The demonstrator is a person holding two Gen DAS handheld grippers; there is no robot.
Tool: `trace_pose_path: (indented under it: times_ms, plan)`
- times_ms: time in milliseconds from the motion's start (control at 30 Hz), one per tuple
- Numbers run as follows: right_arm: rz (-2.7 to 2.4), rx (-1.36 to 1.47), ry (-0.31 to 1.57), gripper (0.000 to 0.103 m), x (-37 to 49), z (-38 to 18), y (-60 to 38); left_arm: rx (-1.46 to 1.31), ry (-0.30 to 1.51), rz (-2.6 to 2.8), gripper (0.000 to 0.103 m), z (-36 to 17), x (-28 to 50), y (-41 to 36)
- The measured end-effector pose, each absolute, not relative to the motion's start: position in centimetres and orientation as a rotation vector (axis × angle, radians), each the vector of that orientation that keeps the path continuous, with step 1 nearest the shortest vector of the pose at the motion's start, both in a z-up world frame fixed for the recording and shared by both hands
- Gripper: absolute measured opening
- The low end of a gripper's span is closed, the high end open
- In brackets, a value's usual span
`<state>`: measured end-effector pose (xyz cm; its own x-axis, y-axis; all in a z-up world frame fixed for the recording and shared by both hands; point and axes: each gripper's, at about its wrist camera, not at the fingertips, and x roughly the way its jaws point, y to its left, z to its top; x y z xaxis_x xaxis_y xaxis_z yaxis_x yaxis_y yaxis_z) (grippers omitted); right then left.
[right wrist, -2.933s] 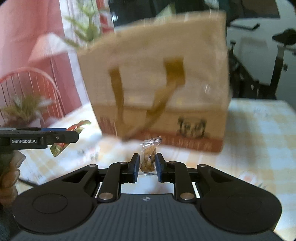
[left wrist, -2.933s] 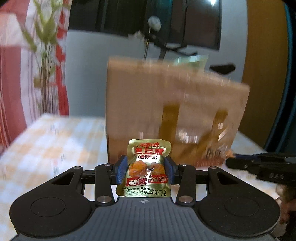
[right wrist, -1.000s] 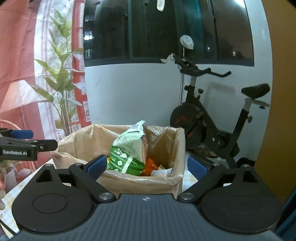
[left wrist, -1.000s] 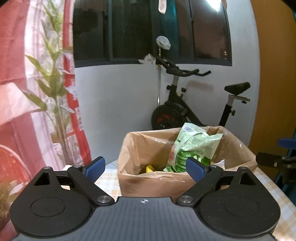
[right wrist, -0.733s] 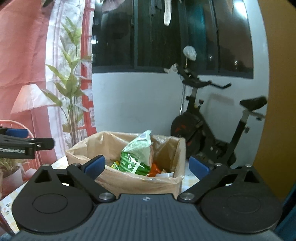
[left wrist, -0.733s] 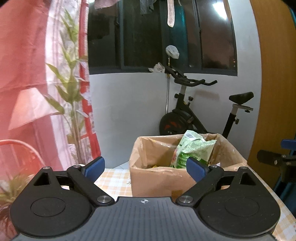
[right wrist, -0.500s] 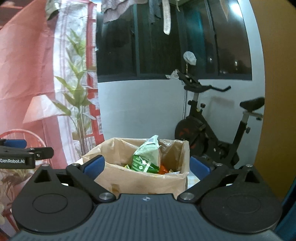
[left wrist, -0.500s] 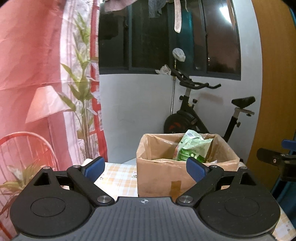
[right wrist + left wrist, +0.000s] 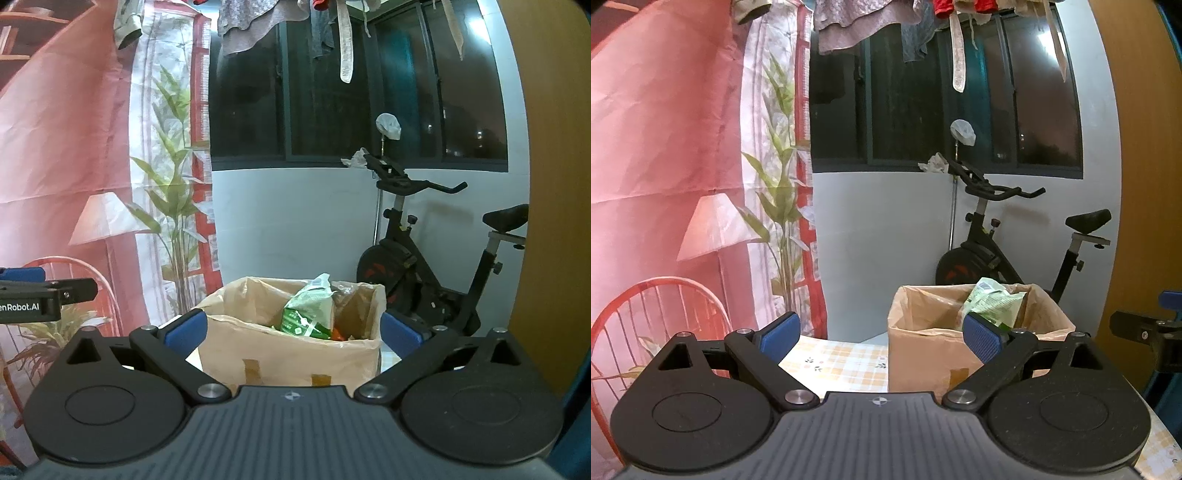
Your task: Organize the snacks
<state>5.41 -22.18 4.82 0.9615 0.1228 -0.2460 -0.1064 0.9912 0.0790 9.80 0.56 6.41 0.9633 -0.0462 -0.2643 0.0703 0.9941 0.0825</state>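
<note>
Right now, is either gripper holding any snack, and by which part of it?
Nothing is held. The left gripper and the right gripper both stand wide open and empty, away from the paper bag and its green snack packet.

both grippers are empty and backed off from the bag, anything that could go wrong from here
Possibly. The green snack packet stands tall above the paper bag rim and leans, so another drop or a nudge could tip it out. The bag's soft rim is crumpled, so a gripper coming back low may snag it. The left gripper and right gripper sit side by side, so they could collide.
</note>
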Motion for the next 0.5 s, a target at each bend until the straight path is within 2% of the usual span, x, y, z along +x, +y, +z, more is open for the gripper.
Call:
trace_pose_path:
  times_ms: [500]
  plan:
    - [0.088,0.07,0.243,0.103,5.1,4.7,-22.3,0.085,0.207,-0.068,0.096,6.9,8.4,0.4]
